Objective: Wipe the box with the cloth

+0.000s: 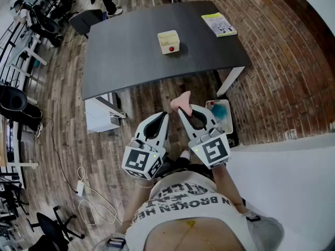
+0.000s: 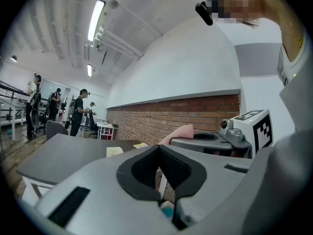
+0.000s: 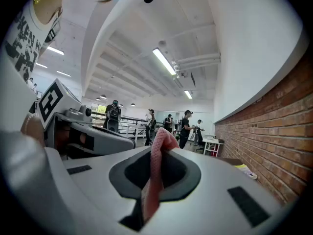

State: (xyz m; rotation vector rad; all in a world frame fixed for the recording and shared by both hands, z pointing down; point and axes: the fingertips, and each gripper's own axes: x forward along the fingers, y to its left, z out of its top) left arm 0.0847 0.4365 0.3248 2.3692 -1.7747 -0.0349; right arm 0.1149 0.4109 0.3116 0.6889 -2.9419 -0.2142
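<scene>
As I stand back, table [image 1: 131, 46]: well ahead of both grippers.
Left gripper [image 1: 164, 116]: jaws together, empty.
Right gripper [image 1: 183, 110]: pinching the cloth [image 3: 159, 143].
Box [image 1: 168, 41]: mid-table, nearer its right edge.
Cloth: tuft past the tips.
Approach: I'd step in, lay the tuft flat.

box [image 1: 168, 42] on the table's [image 1: 125, 56] middle, booklet [image 1: 219, 24] at its far right corner
</scene>
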